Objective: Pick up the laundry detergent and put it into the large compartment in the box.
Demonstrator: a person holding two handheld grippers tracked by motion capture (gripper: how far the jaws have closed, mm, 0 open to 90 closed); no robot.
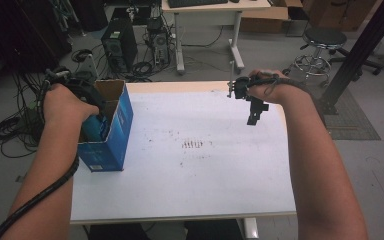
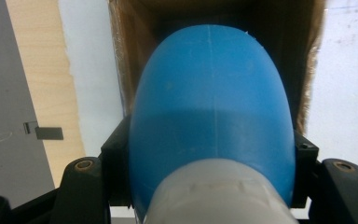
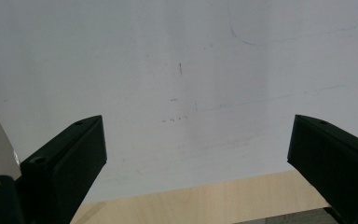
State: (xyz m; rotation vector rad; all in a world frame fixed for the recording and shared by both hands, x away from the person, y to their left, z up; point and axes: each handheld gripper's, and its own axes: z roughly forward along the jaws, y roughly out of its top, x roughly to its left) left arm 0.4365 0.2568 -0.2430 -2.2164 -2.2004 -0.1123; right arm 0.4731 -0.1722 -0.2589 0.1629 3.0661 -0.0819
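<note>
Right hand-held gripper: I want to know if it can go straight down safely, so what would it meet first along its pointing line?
The right hand-held gripper, jaws open, points at the bare white table top; nothing seems to lie between, though depth is unclear.

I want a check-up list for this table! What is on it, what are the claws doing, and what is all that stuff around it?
Surface: white table with small reddish-brown specks near the middle; pale wood strip along its far edge.
Job's things: blue cardboard box, open at the top, at the table's left edge; blue bottle with a whitish neck, going bottom-first into the box.
Clutter: nothing seen.
Grippers: left claw shut on the bottle over the box mouth; right claw open, holding nothing, above the table's far right part.
Cables: thick black cable trailing from the left claw along the forearm.
Surroundings: computer towers, coiled floor cables, a desk, a round stool.
</note>
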